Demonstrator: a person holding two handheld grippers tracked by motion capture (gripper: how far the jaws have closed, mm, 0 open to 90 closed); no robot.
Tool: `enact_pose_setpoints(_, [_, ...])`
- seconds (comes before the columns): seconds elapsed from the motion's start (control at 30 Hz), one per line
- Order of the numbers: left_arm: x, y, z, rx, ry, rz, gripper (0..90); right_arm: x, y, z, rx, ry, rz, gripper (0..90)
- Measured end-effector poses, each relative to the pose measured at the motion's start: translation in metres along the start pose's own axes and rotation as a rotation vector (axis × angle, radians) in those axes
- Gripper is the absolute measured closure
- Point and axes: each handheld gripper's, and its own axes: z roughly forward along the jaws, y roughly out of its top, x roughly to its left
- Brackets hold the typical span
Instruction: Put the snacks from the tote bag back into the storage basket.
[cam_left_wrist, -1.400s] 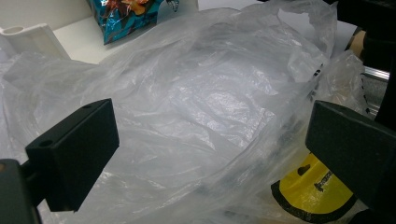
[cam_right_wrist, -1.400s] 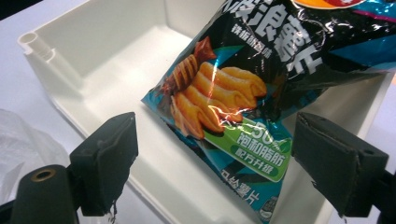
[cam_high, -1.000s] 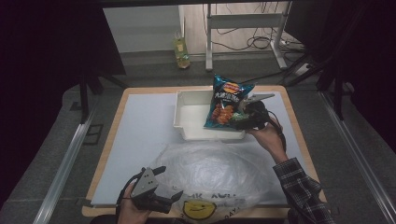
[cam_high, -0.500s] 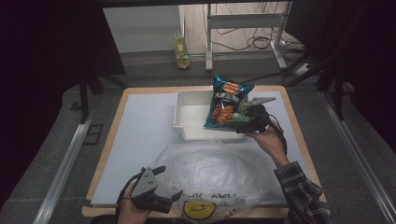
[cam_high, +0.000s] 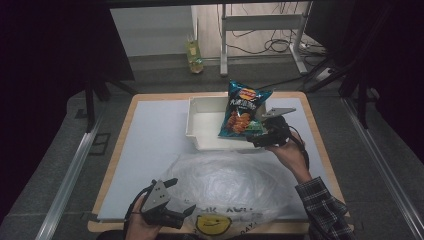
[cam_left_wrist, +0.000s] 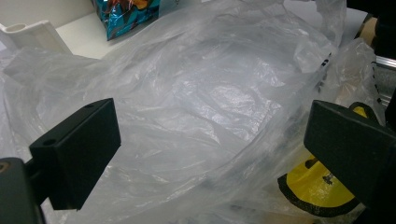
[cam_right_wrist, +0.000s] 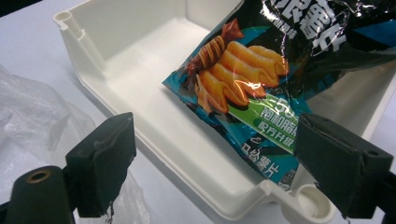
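A blue chip bag (cam_high: 242, 109) stands tilted in the white bin (cam_high: 205, 131), leaning on its right wall. My right gripper (cam_high: 264, 134) is open at the bin's near right corner. In the right gripper view the gripper (cam_right_wrist: 219, 163) has its jaws wide apart, and the chip bag's (cam_right_wrist: 243, 79) lower corner lies between them, unclamped. My left gripper (cam_high: 172, 197) is open at the table's near edge, at the rim of a crumpled clear plastic bag (cam_high: 225, 182). In the left gripper view that gripper (cam_left_wrist: 210, 154) faces the plastic bag (cam_left_wrist: 196, 102).
The bin (cam_right_wrist: 140, 56) holds nothing else that I can see. The plastic bag carries a yellow and black logo (cam_high: 214, 225) at the table's front edge. A white mat (cam_high: 150, 135) covers the wooden table. A bottle (cam_high: 194, 50) stands on the floor beyond.
My right gripper has drawn back a little toward the person. The chip bag stays leaning in the bin. The left gripper has not moved.
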Motion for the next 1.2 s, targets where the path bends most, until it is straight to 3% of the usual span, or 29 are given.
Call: enact_pose_setpoints(1.2, [0.002,-0.001,-0.001,-0.014,-0.009,-0.034,3.5,0.025,-0.009,-0.019,-0.012,0.032,-0.046,12.9])
